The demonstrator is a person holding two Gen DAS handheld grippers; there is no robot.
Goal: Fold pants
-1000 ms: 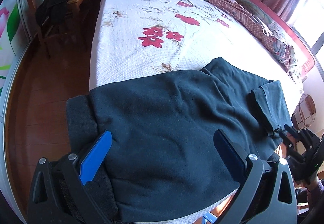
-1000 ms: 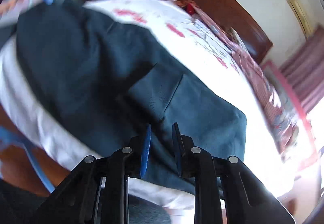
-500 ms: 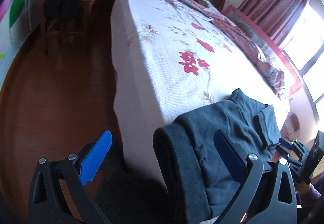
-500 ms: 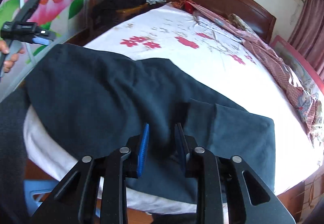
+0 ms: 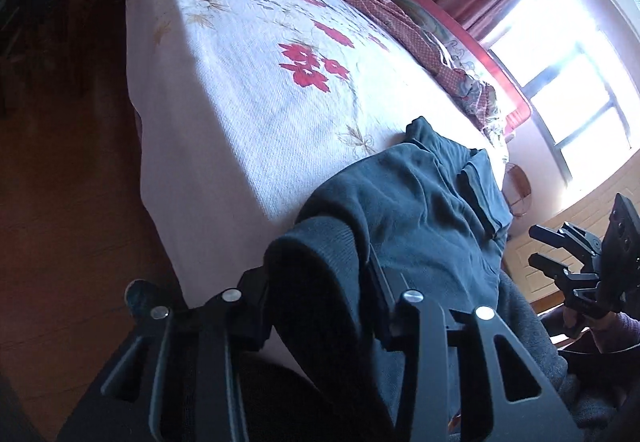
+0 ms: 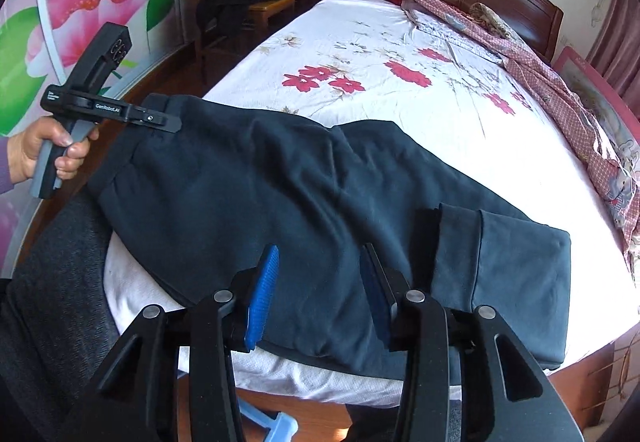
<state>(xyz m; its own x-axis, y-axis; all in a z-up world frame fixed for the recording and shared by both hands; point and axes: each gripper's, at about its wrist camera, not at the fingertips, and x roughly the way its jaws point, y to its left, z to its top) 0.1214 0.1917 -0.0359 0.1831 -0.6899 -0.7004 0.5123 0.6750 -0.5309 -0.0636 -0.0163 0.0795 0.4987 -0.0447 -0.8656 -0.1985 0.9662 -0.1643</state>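
Lying across the foot end of the bed (image 6: 460, 114), the dark pants (image 6: 288, 202) run lengthwise along the mattress edge: the ribbed waistband points toward the flowered wall, the cuffed leg ends toward the window side. The left tool (image 5: 316, 274) has just been closing and now clenches the waistband corner between its pads. The right tool (image 6: 320, 290) hangs over the middle of the fabric, its jaws parted, blue pads gripping nothing.
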